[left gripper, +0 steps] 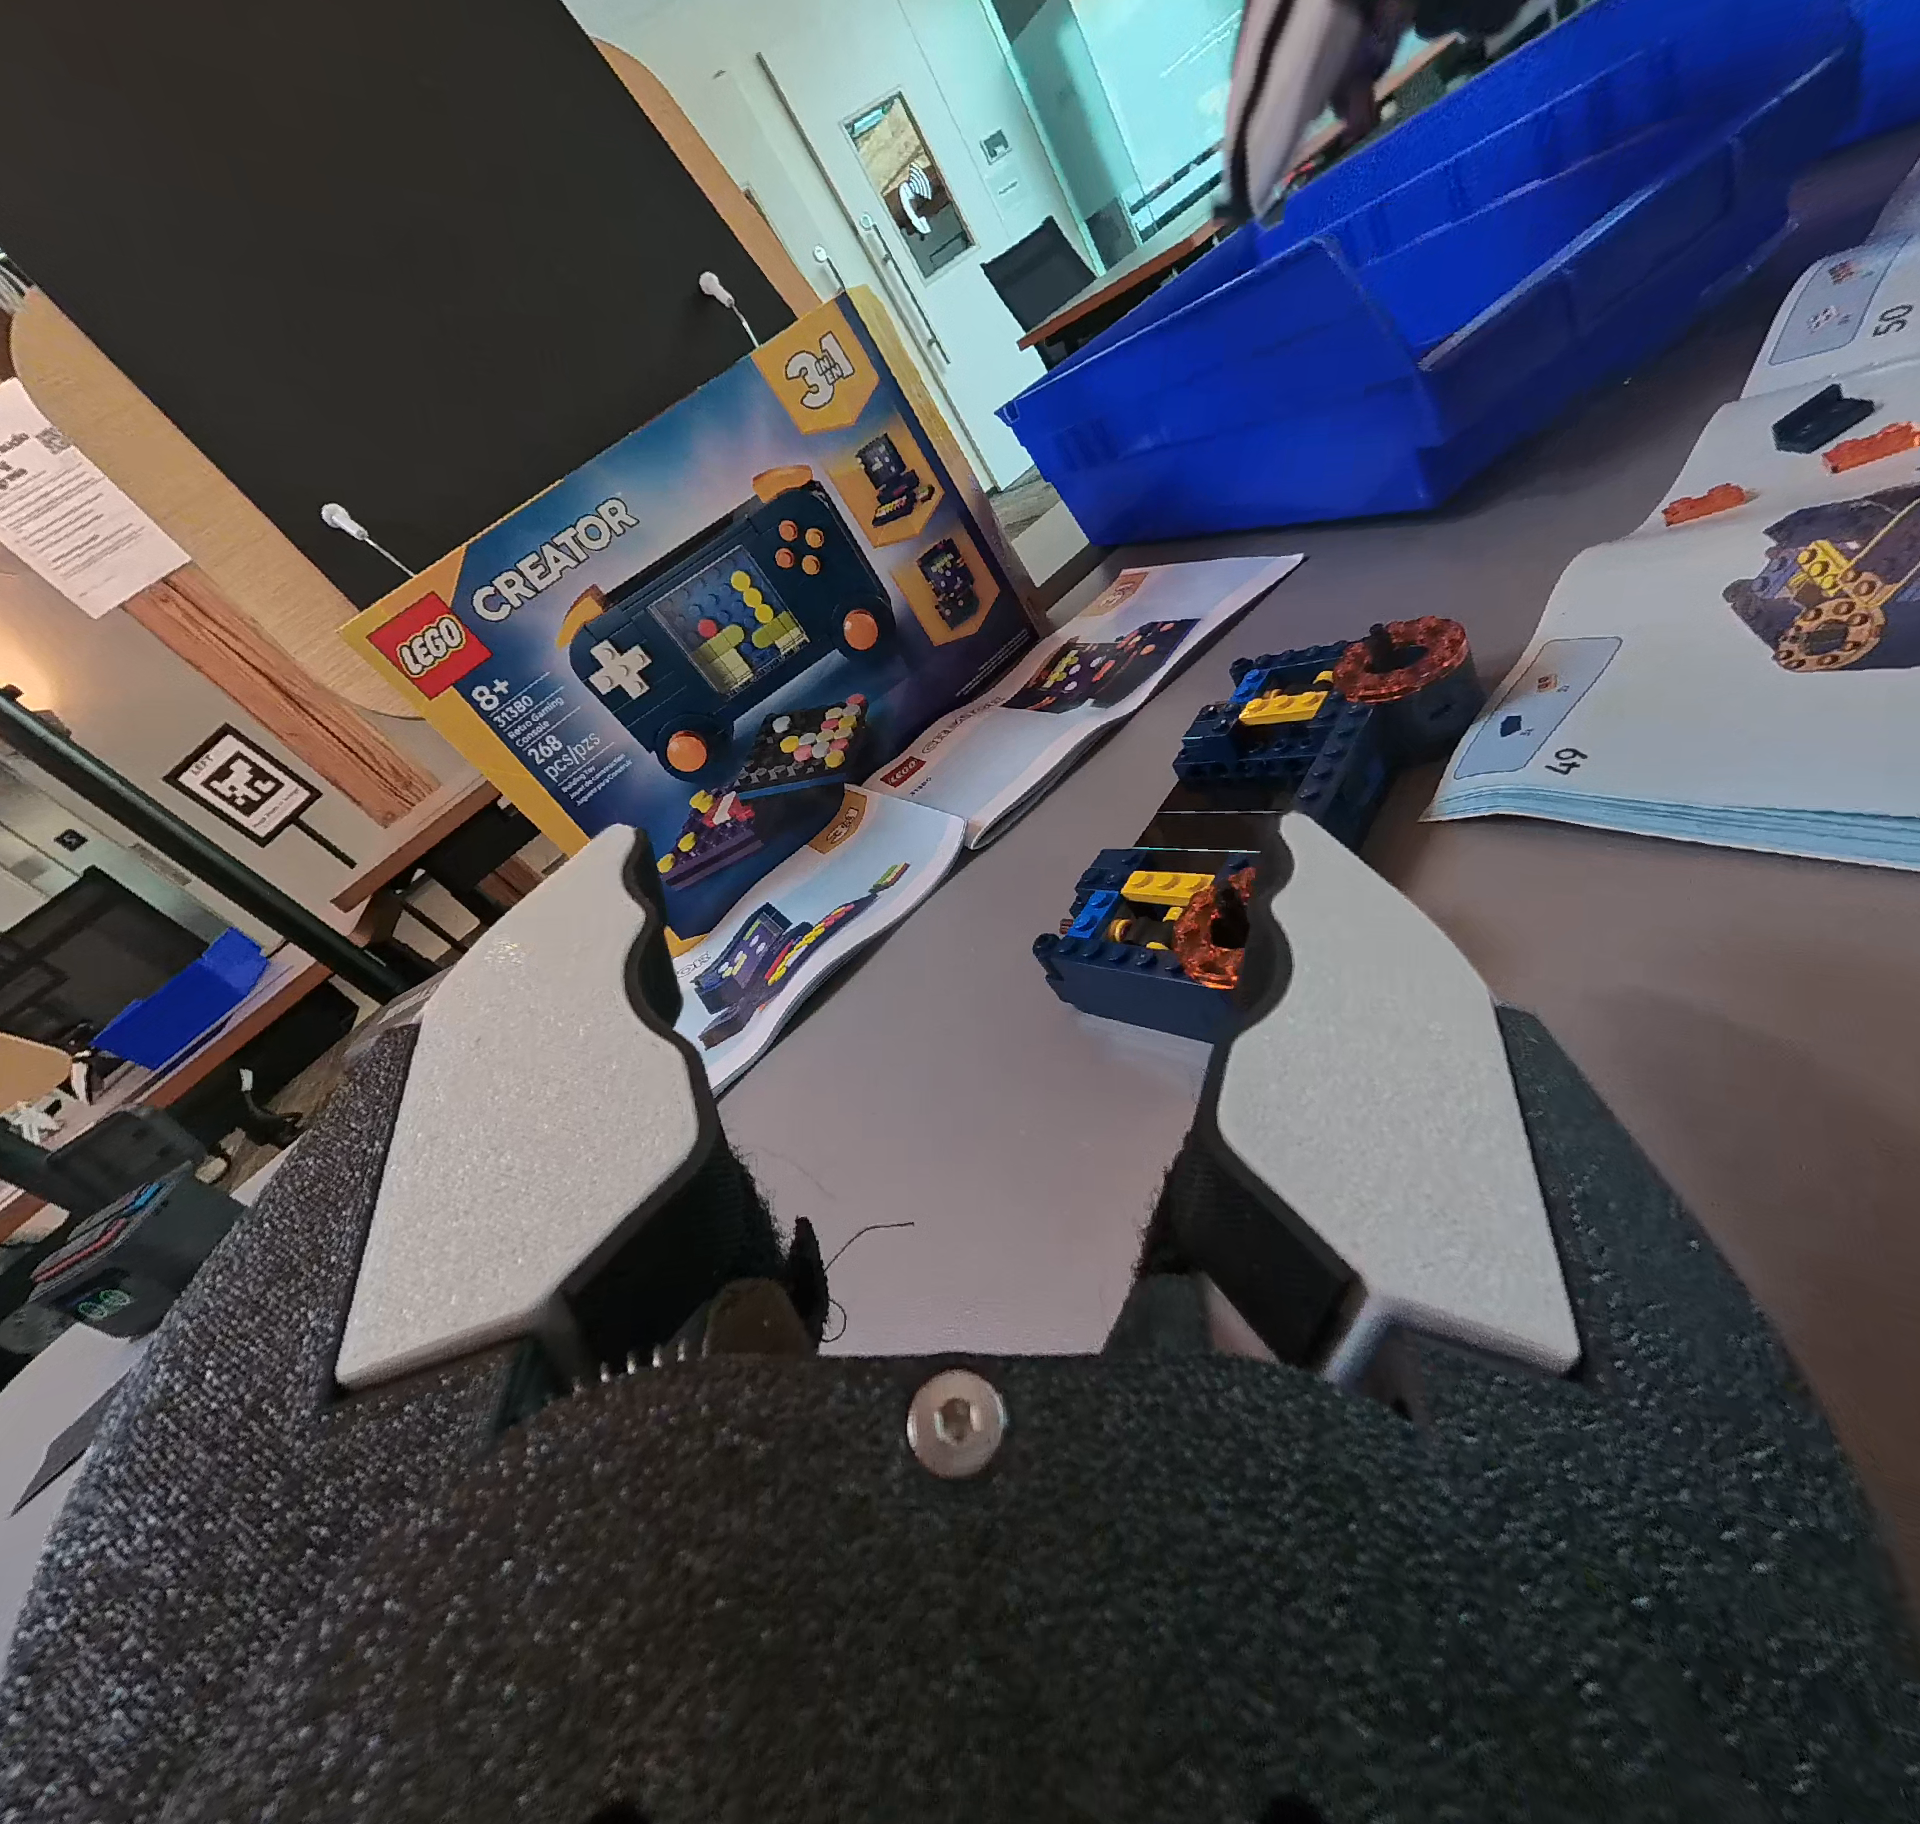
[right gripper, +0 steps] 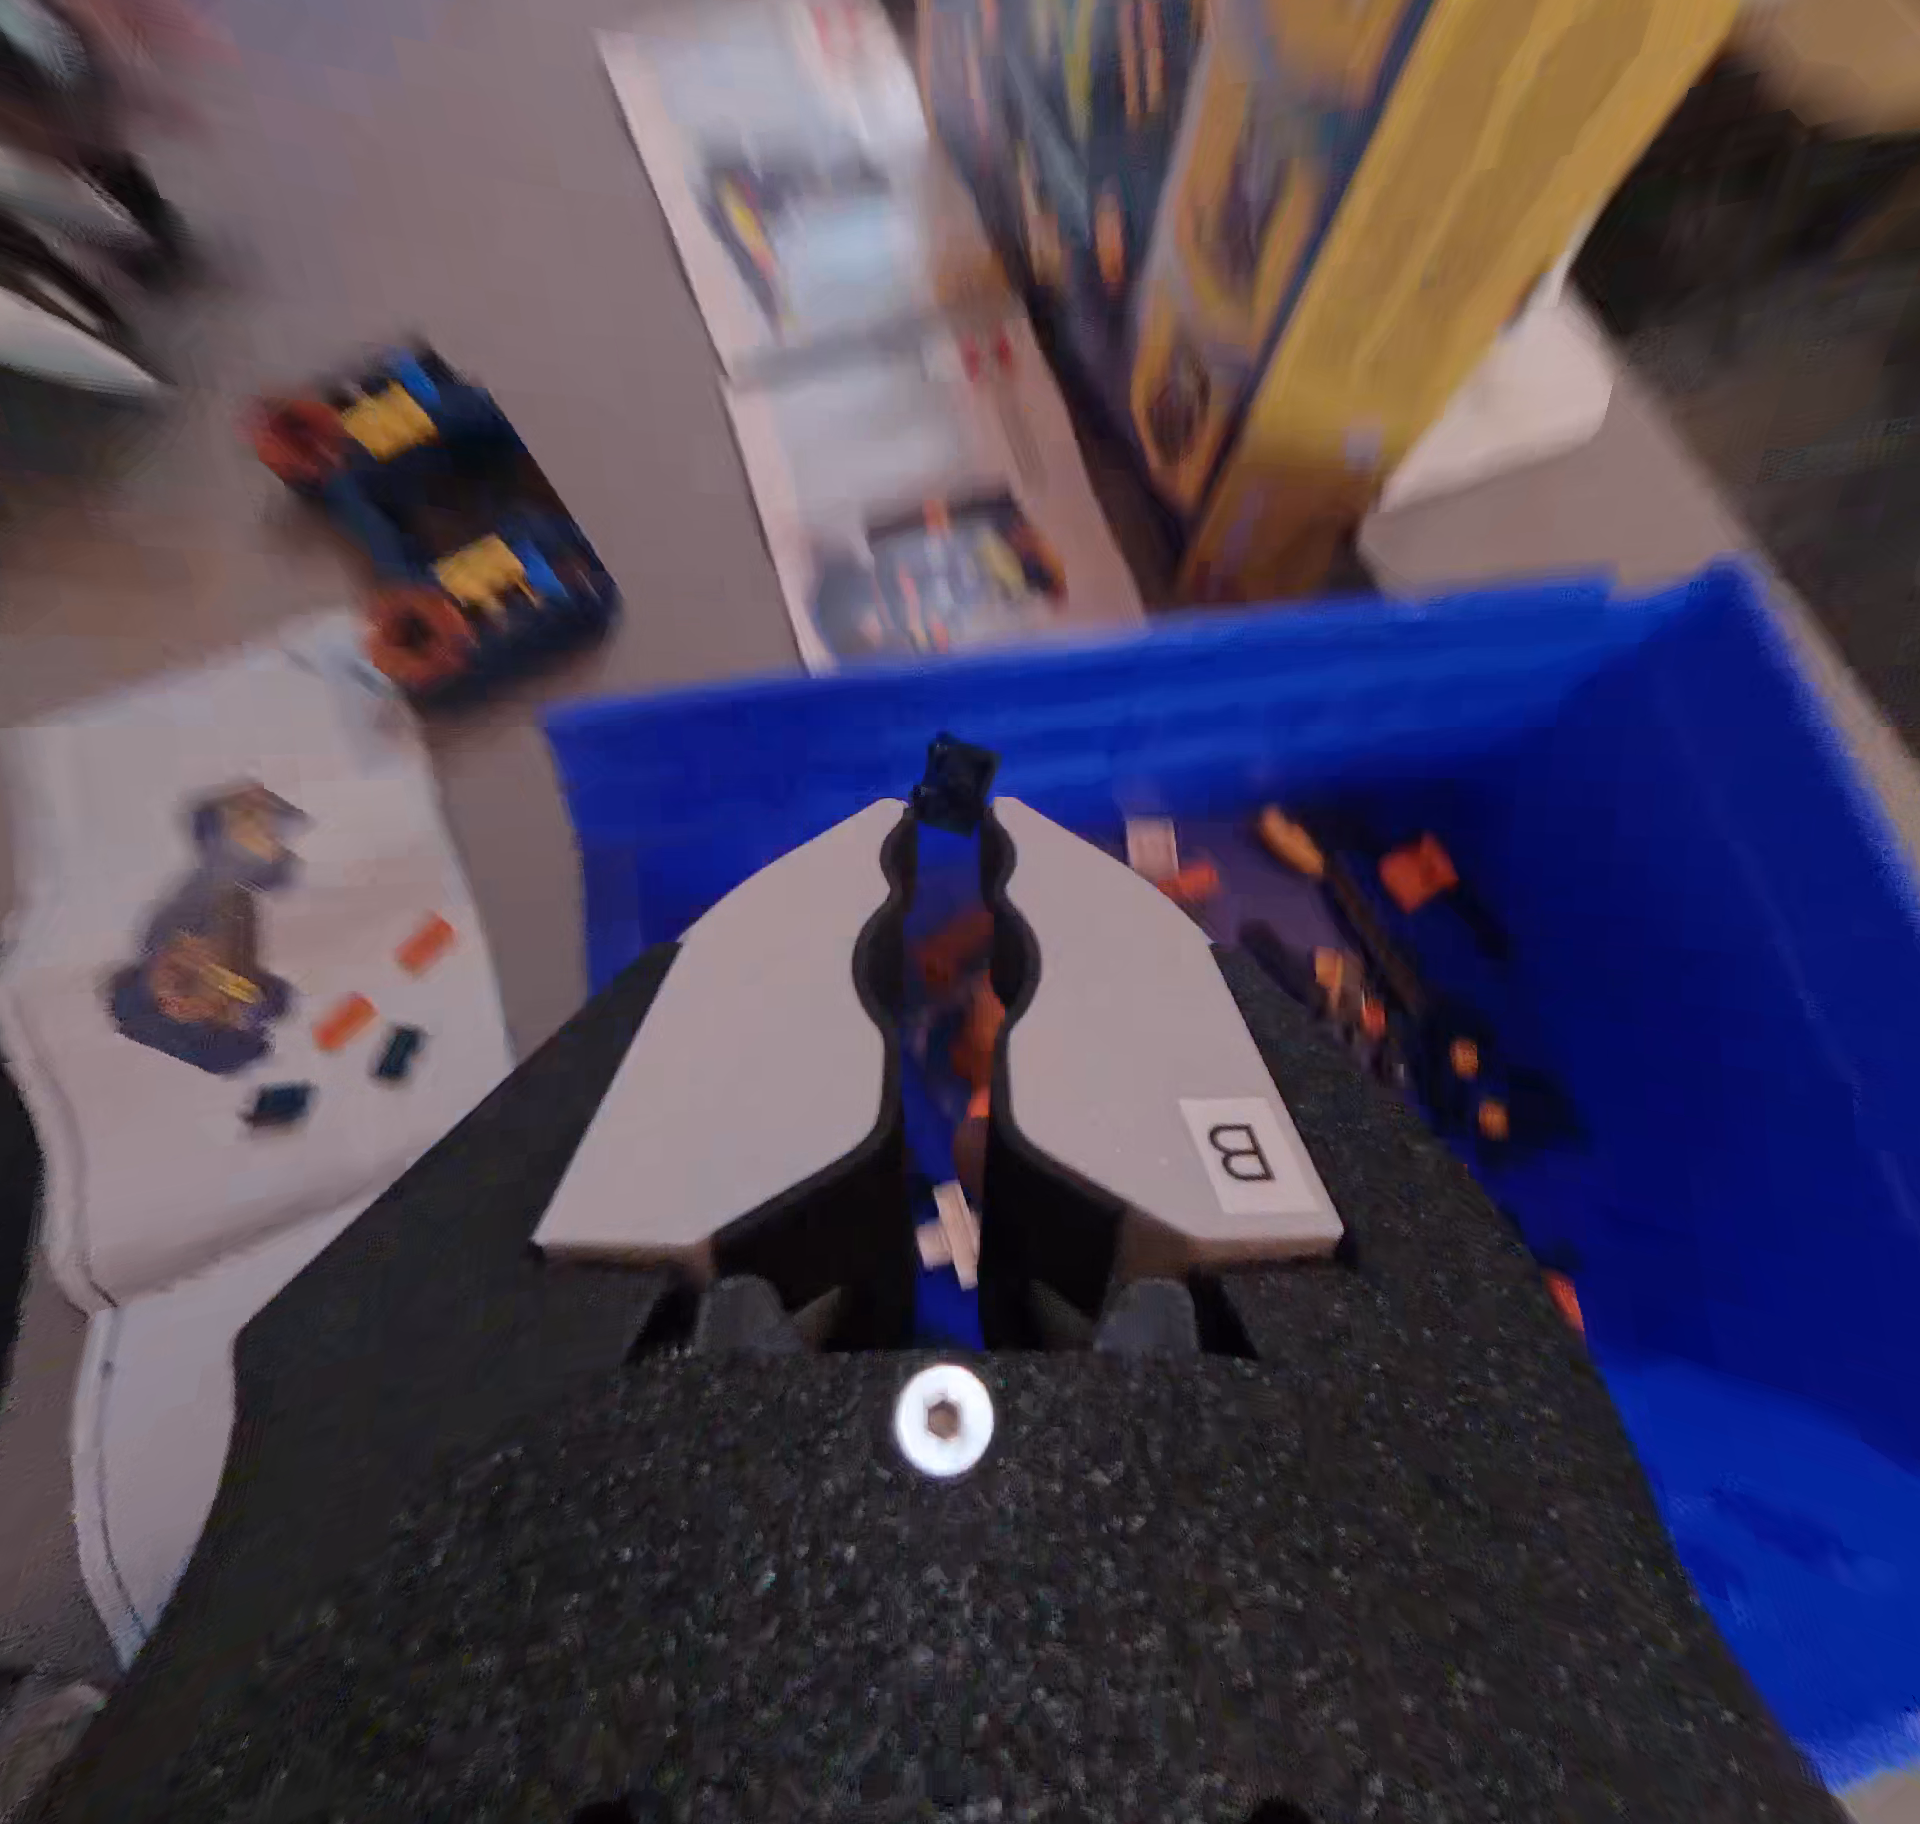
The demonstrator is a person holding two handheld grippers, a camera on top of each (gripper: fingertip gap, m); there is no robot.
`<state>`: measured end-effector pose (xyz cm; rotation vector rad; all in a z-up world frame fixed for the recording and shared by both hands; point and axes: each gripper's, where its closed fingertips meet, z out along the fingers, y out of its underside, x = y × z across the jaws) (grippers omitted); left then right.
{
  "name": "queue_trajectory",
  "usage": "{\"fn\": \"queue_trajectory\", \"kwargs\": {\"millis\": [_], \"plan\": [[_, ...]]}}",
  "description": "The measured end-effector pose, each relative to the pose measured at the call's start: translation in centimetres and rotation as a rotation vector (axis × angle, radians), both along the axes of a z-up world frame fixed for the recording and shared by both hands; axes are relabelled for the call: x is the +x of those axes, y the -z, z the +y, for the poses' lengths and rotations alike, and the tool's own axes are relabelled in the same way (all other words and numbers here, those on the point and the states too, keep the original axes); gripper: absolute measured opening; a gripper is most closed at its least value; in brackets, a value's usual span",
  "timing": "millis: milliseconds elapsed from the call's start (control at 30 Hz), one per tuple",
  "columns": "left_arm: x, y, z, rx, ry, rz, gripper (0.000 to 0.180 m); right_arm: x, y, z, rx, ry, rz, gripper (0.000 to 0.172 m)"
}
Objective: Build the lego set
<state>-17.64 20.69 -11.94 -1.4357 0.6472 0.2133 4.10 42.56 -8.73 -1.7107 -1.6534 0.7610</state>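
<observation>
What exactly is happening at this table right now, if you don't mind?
A person works two handheld claws over a grey table. The right claw pinches a small dark blue brick above a blue bin of loose pieces. The left claw sits wide open beside a partly built dark blue model.

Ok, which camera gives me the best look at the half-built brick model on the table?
The left wrist view: the brick model is sharp there, dark blue with yellow plates and orange rings, just ahead of the open left gripper. The right wrist view shows it only blurred and farther away.
</observation>
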Motion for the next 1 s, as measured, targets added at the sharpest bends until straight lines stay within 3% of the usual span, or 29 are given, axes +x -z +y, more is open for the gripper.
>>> {"fn": "queue_trajectory", "kwargs": {"millis": [133,233,367,500,667,833,933,1000], "plan": [[0.2,0.3,0.0,-0.011,0.004,0.017,0.107,-0.3,-9.1,-5.1,-0.028,-0.304,0.536,0.011],[0.3,0.4,0.1,-0.016,0.004,0.022,0.107,1.5,-12.5,-9.7,-0.014,-0.581,0.753,0.011],[0.4,0.6,0.1,-0.026,0.005,0.031,0.108,2.6,-14.6,-12.1,-0.006,-0.701,0.877,0.010],[0.7,0.6,0.0,-0.026,0.008,0.048,0.108,1.9,-15.3,-12.2,0.192,-0.586,0.805,0.011],[0.8,0.6,0.0,-0.032,0.009,0.016,0.108,0.6,-12.0,-12.2,0.513,-0.323,0.445,0.011],[1.4,0.2,-0.1,-0.018,0.022,0.033,0.108,2.4,-2.6,-13.5,0.815,-0.230,-0.087,0.011],[1.7,0.2,-0.2,-0.014,0.031,0.037,0.108,3.8,3.4,-15.0,0.945,-0.283,-0.271,0.011],[1.9,0.1,-0.3,-0.013,0.036,0.037,0.108,4.4,5.9,-16.0,1.001,-0.320,-0.328,0.011]]}}
